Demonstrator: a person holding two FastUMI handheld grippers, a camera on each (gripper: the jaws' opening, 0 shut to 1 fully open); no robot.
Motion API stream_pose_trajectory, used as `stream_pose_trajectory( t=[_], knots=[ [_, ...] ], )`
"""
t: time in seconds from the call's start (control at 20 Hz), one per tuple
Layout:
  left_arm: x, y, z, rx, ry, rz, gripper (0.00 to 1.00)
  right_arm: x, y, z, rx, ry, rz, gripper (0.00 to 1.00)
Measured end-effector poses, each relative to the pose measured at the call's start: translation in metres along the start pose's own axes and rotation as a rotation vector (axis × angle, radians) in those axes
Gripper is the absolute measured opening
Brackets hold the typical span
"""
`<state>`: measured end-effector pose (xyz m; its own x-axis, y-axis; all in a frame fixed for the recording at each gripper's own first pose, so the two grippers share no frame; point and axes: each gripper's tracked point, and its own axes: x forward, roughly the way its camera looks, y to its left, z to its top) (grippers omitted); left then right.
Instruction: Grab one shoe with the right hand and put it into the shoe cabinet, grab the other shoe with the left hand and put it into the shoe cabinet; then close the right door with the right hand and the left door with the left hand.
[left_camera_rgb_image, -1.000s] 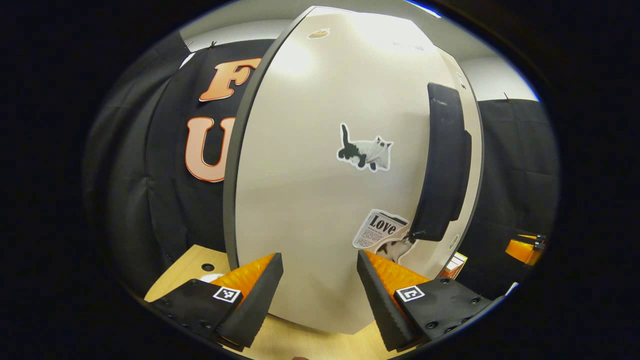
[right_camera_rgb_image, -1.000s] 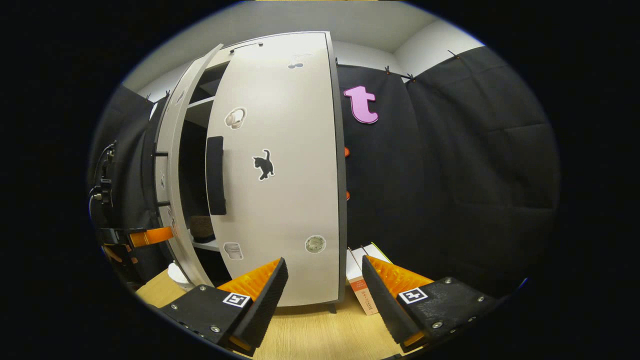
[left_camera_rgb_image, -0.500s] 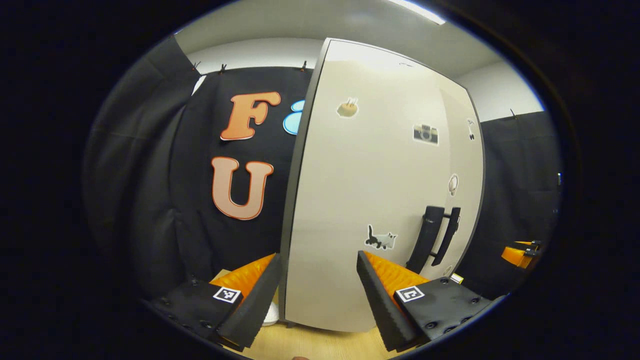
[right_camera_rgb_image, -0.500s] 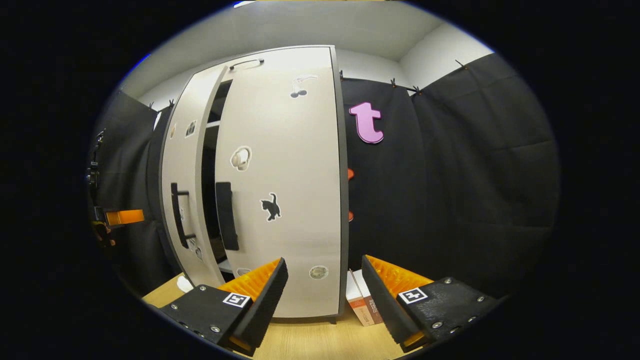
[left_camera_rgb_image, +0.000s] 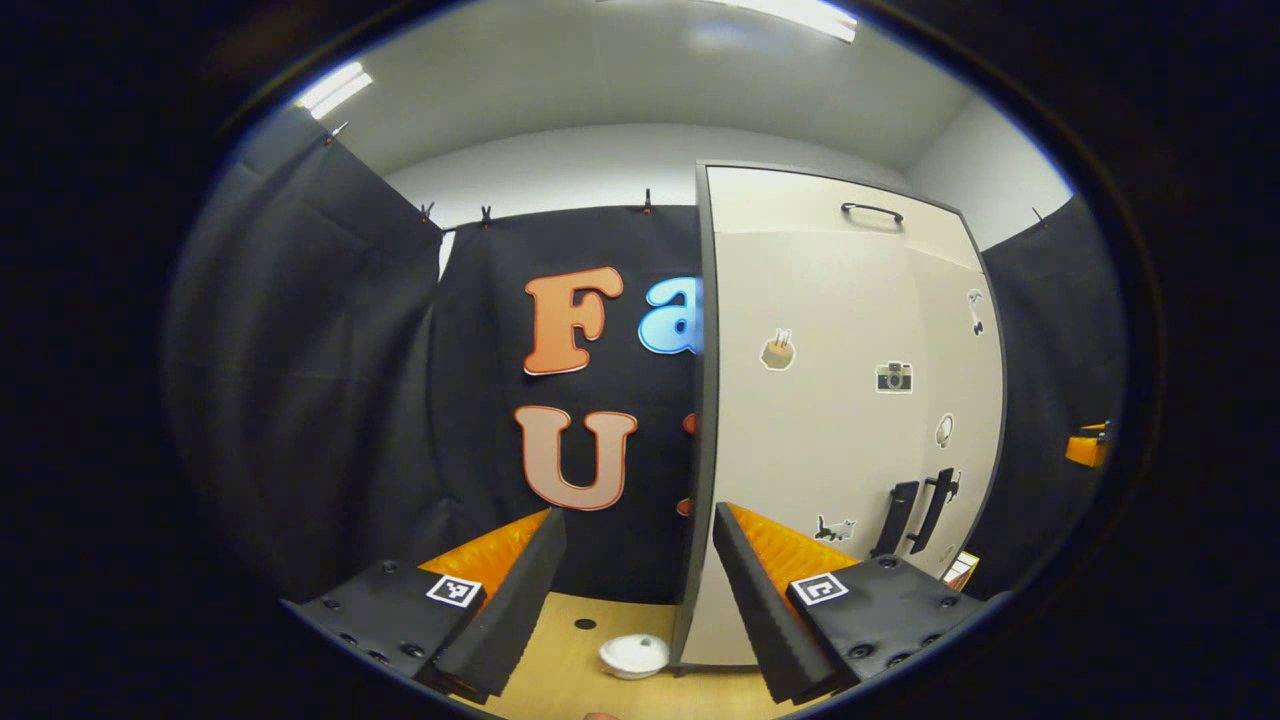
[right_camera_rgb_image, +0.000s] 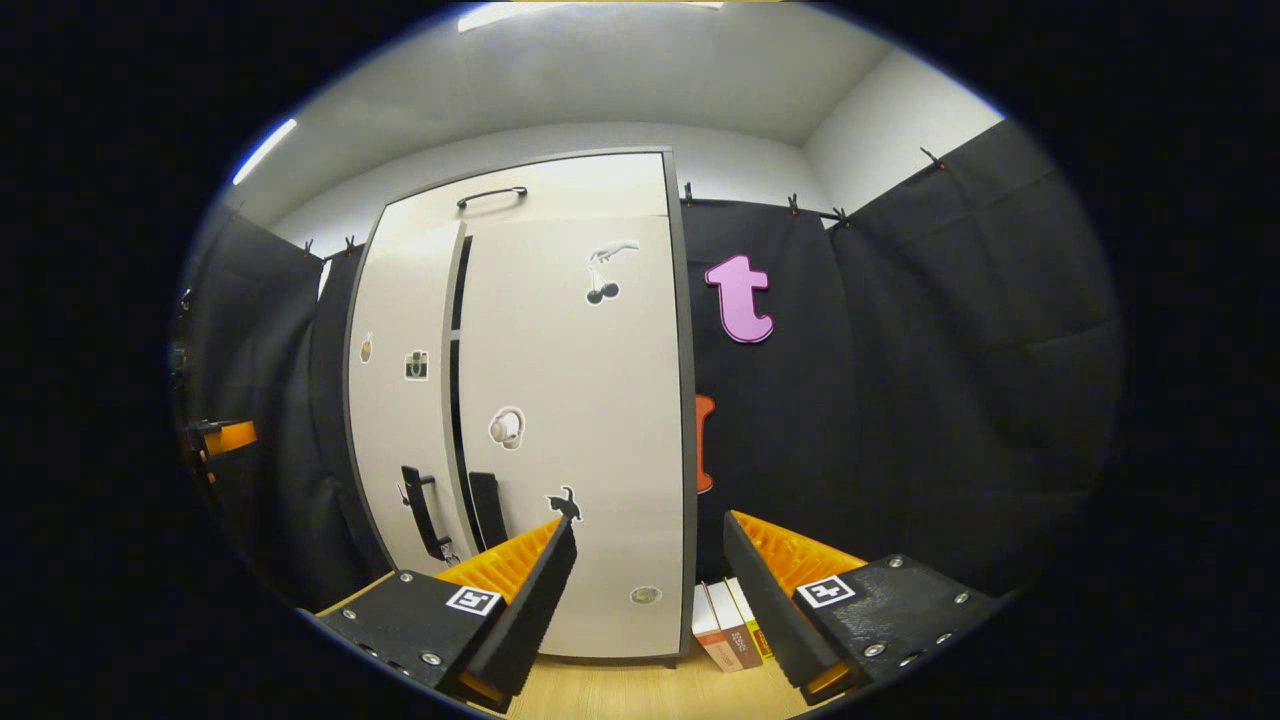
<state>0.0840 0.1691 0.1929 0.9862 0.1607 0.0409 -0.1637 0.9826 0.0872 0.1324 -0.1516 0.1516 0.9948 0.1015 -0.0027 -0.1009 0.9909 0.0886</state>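
Note:
The pale shoe cabinet (left_camera_rgb_image: 810, 440) stands on the wooden floor, some way ahead of both grippers. Its left door (right_camera_rgb_image: 400, 400) and right door (right_camera_rgb_image: 580, 420) look nearly flush, with a thin dark slit between them in the right gripper view. Black handles (right_camera_rgb_image: 425, 512) sit low beside that slit. No shoes are visible outside. My left gripper (left_camera_rgb_image: 637, 580) is open and holds nothing, facing the cabinet's left edge. My right gripper (right_camera_rgb_image: 648, 590) is open too, aimed at the cabinet's lower right corner. The other gripper (right_camera_rgb_image: 225, 438) peeks in at the left of the right gripper view.
A small white dish (left_camera_rgb_image: 634, 655) lies on the floor by the cabinet's left foot. A few books (right_camera_rgb_image: 728, 625) stand against the cabinet's right side. Black cloth hangs behind and on both sides. Wooden floor (right_camera_rgb_image: 620, 690) stretches in front of the cabinet.
Both grippers have backed away from the cabinet, so it looks smaller. The wide gap between the doors has narrowed to a thin slit as the left door swung in.

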Motion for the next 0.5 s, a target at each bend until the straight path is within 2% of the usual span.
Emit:
stream_pose_trajectory(
  t=[0.25,0.35,0.5],
  knots=[
    [-0.02,0.043,0.036,0.04,-0.051,0.064,0.94,-0.015,-0.006,0.034,-0.053,-0.036,-0.018,0.92],
    [-0.026,0.055,0.043,0.039,-0.066,0.083,0.96,-0.021,-0.006,0.039,-0.044,-0.037,-0.011,0.92],
    [-0.031,0.062,0.051,0.025,-0.084,0.094,0.94,-0.026,-0.007,0.044,-0.057,-0.043,-0.017,0.92]
  ],
)
